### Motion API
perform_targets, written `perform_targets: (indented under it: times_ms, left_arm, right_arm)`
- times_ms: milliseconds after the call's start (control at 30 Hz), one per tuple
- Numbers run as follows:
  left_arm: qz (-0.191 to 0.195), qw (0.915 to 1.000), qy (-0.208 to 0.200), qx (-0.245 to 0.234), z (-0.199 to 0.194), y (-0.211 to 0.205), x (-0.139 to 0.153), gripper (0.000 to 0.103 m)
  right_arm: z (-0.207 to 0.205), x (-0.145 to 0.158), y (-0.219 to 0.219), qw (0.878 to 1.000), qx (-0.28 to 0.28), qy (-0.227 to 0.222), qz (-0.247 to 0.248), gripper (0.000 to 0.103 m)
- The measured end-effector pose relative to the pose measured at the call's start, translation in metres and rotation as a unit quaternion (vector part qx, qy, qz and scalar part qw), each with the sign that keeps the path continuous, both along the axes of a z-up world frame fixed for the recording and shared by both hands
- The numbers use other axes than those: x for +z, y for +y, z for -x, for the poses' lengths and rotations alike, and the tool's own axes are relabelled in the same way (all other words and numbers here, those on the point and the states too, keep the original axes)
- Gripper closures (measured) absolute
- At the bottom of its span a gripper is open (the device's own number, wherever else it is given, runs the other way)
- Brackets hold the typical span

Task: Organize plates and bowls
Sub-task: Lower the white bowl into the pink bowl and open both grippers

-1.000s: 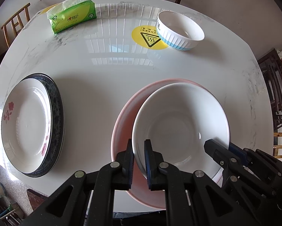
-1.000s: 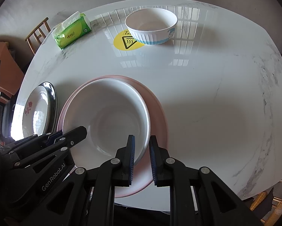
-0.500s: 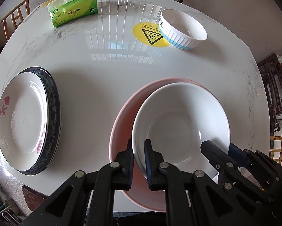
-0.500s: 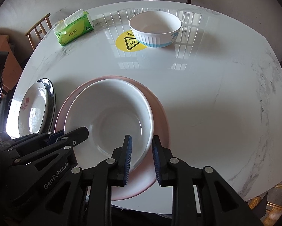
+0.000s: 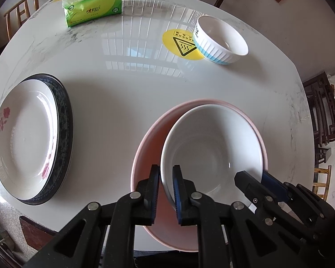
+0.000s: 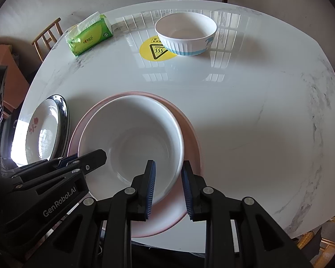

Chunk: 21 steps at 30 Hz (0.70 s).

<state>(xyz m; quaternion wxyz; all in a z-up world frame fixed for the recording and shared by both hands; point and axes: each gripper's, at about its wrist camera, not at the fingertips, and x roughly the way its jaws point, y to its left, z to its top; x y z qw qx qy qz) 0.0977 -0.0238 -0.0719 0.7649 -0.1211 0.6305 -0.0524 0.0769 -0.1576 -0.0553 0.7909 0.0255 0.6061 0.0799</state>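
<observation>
Right gripper (image 6: 166, 185) has spread its fingers, letting go of wide white ceramic bowl (image 6: 131, 143); rim sits between pads. Left gripper (image 5: 166, 188) still clenched on bowl rim. Bowl nested in pink round basin (image 5: 149, 147), 6 o'clock on white marble table (image 5: 127, 84). Ribbed white-blue bowl (image 5: 221, 40) empty, 1 o'clock.

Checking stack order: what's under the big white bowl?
The white bowl sits inside a pink bowl, whose rim shows around it. The pink bowl's bottom is covered. The table beneath both is hidden.
</observation>
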Motion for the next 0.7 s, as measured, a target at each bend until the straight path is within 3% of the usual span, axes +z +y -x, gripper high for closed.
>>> perform_targets:
  times_ms: [700]
  left_arm:
    - [0.014,0.9994,-0.032,0.001,0.004,0.013,0.025,0.088]
  right_arm:
    - [-0.001,0.006,-0.004,1.0,-0.005,-0.004,-0.012,0.077]
